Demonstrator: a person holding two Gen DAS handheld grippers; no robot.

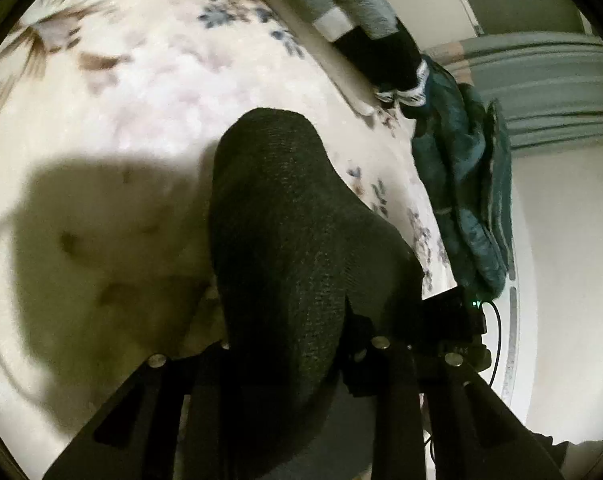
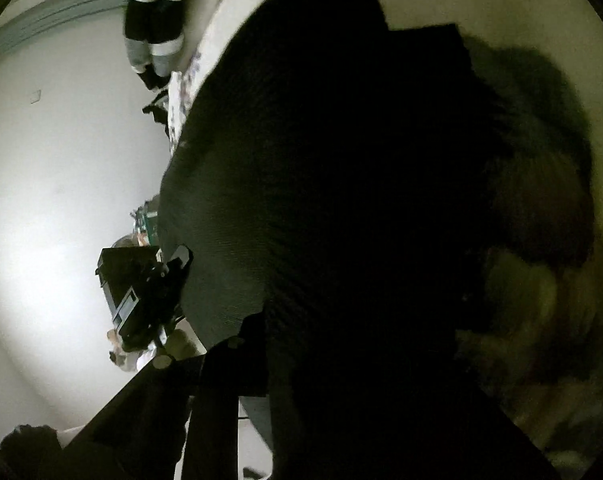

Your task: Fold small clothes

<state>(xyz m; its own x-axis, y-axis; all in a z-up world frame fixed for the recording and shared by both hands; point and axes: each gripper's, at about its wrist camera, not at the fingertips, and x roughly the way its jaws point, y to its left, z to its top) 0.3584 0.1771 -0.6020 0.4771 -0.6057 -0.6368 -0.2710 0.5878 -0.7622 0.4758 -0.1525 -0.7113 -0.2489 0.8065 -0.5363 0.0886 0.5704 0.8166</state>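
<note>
Mid-fold. The left gripper (image 1: 285,364) and right gripper (image 2: 341,360) each pinched the dark ribbed-knit sock (image 1: 285,216) between nearly closed jaws, lifted above the floral bedspread (image 1: 141,80). Ahead of the jaws lay paired striped socks (image 1: 341,8); folding remained unfinished.

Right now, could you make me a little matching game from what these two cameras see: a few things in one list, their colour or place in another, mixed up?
Things:
1. sock
2. bedspread
3. teal cloth
4. striped socks

Descriptions:
A. white with a flower print
B. bunched at the bed's edge, by the wall
C. dark knit, held between the left gripper's fingers
D. grey, white and black bands, at the far end

Pairs: 1-C, 2-A, 3-B, 4-D
</note>
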